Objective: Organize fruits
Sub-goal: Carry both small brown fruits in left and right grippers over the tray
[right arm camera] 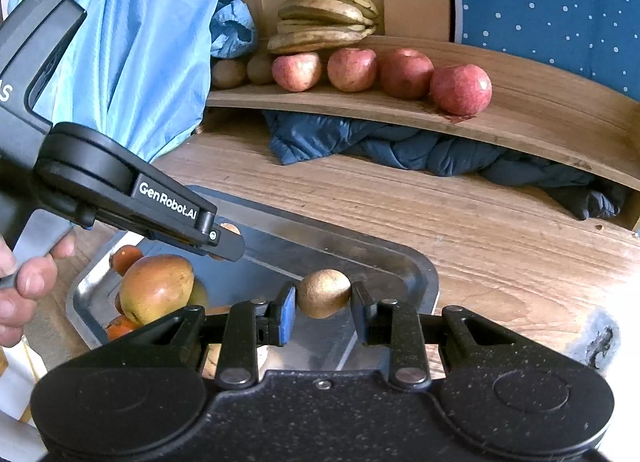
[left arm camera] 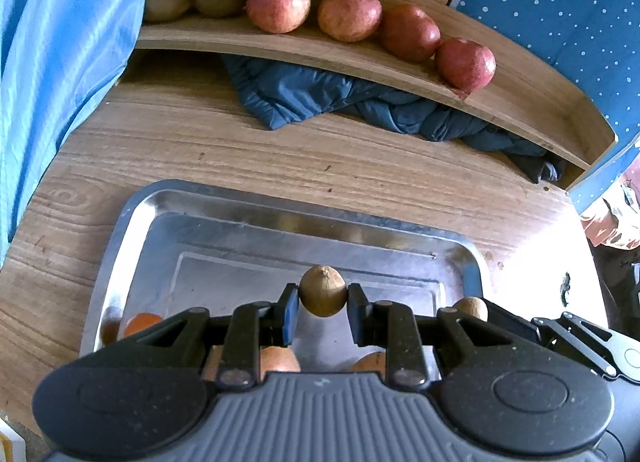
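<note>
My left gripper [left arm camera: 323, 302] is shut on a brown kiwi [left arm camera: 322, 290] above the steel tray [left arm camera: 168, 197]. My right gripper [right arm camera: 323, 302] is shut on another brown kiwi [right arm camera: 323, 293] over the tray's right end [right arm camera: 416, 262]. The left gripper's body [right arm camera: 168, 201] shows at the left of the right wrist view. A mango [right arm camera: 156, 288] and orange fruits [right arm camera: 125, 258] lie in the tray. On the wooden shelf [right arm camera: 520, 117] sit several red apples [right arm camera: 460, 89], two kiwis [right arm camera: 229, 73] and a bunch of bananas [right arm camera: 326, 19].
A dark blue cloth [right arm camera: 400, 145] is bunched under the shelf on the wooden table [right arm camera: 500, 246]. A light blue sheet [right arm camera: 132, 41] hangs at the left. A dotted blue panel [right arm camera: 560, 1] stands at the right.
</note>
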`<state>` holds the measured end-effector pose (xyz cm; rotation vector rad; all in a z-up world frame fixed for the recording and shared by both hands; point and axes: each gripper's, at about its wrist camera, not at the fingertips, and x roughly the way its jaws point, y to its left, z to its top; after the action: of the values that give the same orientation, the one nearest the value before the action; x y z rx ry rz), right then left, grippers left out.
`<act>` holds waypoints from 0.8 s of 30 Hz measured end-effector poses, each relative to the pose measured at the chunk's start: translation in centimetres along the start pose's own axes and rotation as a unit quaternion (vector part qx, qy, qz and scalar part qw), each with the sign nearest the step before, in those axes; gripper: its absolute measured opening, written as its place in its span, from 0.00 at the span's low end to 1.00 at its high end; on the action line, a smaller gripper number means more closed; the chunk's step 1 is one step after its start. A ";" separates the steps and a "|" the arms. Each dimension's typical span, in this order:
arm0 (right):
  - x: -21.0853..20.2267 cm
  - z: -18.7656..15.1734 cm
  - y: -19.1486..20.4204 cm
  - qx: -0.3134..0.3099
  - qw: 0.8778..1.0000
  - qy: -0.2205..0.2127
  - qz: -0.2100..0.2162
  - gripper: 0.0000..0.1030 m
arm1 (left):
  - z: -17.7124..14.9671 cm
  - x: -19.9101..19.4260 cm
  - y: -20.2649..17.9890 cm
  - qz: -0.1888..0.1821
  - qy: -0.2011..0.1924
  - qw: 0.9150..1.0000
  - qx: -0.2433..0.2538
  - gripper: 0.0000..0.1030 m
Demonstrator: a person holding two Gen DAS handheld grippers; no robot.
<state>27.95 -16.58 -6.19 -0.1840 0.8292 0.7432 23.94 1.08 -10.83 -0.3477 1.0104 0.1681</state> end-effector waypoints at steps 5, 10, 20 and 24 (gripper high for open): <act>0.0 0.1 0.6 -0.002 1.000 -0.004 -0.001 0.30 | -0.2 -0.1 0.6 0.002 0.002 1.000 -0.002 0.27; 0.1 0.1 0.9 -0.003 1.000 -0.006 -0.003 0.30 | -0.2 0.0 1.0 0.002 0.004 1.000 -0.004 0.27; 0.9 0.6 0.7 -0.001 1.000 -0.004 -0.001 0.30 | 0.4 0.6 1.4 0.007 0.010 1.000 -0.003 0.27; 1.6 1.0 0.8 -0.001 1.000 0.001 0.004 0.30 | 0.6 1.1 1.8 0.012 0.014 1.000 -0.004 0.27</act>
<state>28.76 -14.76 -6.55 -0.1831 0.8313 0.7524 24.49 2.93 -11.79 -0.3471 1.0430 0.1894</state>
